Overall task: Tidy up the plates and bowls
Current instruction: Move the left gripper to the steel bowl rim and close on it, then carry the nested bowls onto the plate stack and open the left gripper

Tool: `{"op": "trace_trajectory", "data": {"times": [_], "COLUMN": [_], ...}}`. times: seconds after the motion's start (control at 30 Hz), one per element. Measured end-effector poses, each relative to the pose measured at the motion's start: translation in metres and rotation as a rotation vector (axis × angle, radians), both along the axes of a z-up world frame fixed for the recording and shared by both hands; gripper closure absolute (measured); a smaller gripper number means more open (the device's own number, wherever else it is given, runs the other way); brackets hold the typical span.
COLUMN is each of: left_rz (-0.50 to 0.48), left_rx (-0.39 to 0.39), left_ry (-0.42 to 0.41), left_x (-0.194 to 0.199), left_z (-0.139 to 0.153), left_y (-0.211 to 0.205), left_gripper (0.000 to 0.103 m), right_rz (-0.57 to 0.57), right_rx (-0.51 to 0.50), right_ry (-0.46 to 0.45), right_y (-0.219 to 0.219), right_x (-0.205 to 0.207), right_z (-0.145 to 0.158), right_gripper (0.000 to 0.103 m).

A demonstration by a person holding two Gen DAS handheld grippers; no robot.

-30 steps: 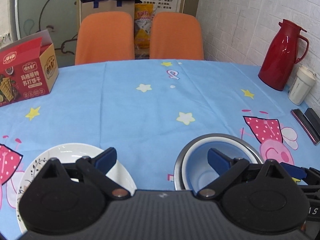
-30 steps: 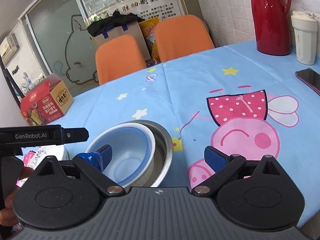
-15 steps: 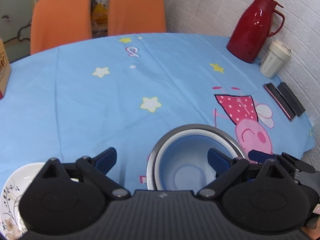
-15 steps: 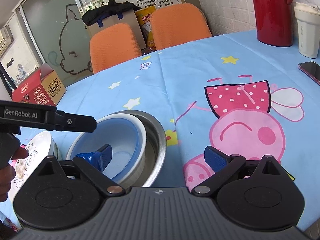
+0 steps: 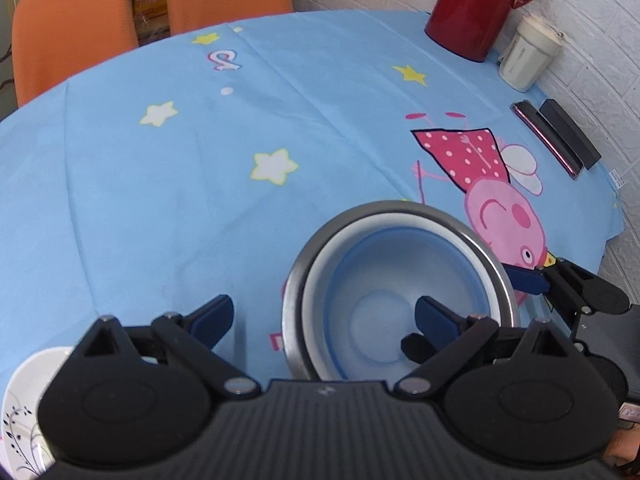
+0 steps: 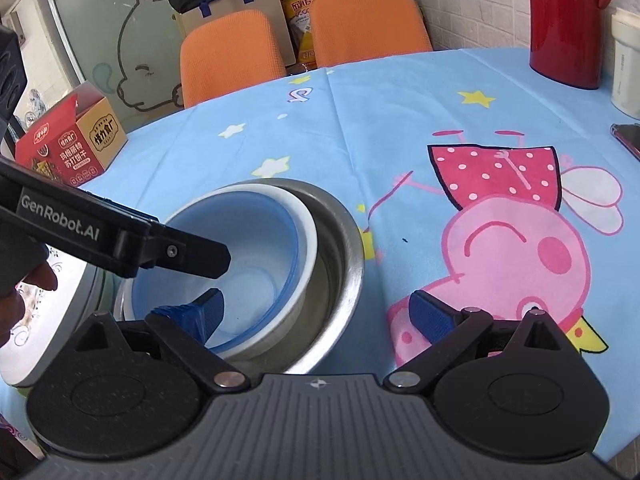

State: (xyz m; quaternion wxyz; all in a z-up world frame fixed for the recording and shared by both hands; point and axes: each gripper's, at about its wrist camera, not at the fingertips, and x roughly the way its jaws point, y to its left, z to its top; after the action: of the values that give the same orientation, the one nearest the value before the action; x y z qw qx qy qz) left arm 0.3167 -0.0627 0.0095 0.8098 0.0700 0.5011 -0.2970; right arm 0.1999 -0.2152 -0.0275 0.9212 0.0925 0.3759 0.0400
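A blue bowl (image 5: 400, 296) sits nested in a white bowl (image 5: 320, 276), which sits in a steel bowl (image 5: 400, 206) on the blue tablecloth. My left gripper (image 5: 324, 316) is open, straddling the stack's near left rim, its right finger inside the blue bowl. My right gripper (image 6: 316, 312) is open, straddling the stack's right side (image 6: 344, 264), its left finger inside the blue bowl (image 6: 256, 248). A white patterned plate (image 5: 24, 412) lies at the lower left, also visible in the right wrist view (image 6: 48, 320).
A red thermos (image 5: 476, 4), a white cup (image 5: 528, 56) and two phones (image 5: 556, 140) stand along the right wall. A red snack box (image 6: 68, 140) sits at the far left. Two orange chairs (image 6: 300, 44) stand behind the table.
My left gripper has swung right from above the plate to the bowl stack and lowered a finger into the blue bowl. My right gripper has closed in on the stack.
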Motion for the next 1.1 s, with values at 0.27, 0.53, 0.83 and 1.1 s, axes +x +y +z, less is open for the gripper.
{"op": "trace_trajectory", "data": {"times": [0.27,0.53,0.83,1.1], "left_rz": [0.006,0.0,-0.01,0.003], "left_rx": [0.036,0.05,0.031,0.03], "left_ry": [0.007,0.002,0.027,-0.004], "left_x": [0.0,0.0,-0.008,-0.004], "left_z": [-0.014,-0.021,-0.014,0.0], "left_y": [-0.007,-0.012,-0.021,-0.034], "left_gripper": [0.007,0.007,0.053,0.054], "right_rz": [-0.005,0.005,0.069,0.023], "right_rx": [-0.1,-0.008,0.021,0.001], "right_ry": [0.023,0.019,0.002,0.017], "right_y": [0.014,0.009,0.026,0.025], "right_x": [0.005,-0.001,-0.002,0.004], "right_z": [-0.001,0.001,0.007,0.018], "right_gripper": [0.013,0.017,0.022,0.017]}}
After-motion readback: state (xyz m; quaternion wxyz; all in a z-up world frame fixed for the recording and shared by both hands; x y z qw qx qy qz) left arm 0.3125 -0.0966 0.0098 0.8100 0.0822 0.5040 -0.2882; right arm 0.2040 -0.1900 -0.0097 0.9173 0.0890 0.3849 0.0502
